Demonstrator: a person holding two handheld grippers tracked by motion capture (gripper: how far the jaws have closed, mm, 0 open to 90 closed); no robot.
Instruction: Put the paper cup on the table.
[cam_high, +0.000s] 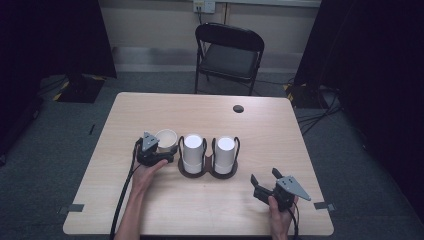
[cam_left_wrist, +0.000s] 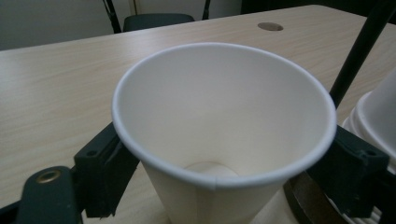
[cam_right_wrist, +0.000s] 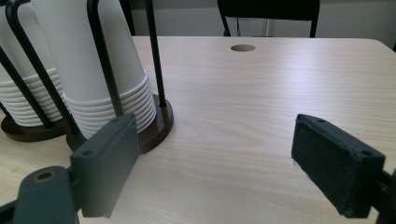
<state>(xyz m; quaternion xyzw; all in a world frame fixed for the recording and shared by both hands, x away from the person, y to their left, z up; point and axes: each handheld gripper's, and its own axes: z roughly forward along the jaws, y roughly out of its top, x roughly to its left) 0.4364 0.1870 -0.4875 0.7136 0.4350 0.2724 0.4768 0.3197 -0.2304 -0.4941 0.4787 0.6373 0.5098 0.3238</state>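
A single white paper cup stands upright and empty on the wooden table, just left of a black wire cup holder. The holder has two stacks of upturned white cups, one beside the other. My left gripper has its jaws around the single cup. The pads sit beside its wall with a slight gap on the right, so the jaws stand open. My right gripper rests open and empty near the front right, its pads wide apart and pointing at the holder.
A black folding chair stands beyond the table's far edge. A round cable hole is in the tabletop at the back right. Bare wood stretches between the holder and my right gripper. Cables lie on the floor at the right.
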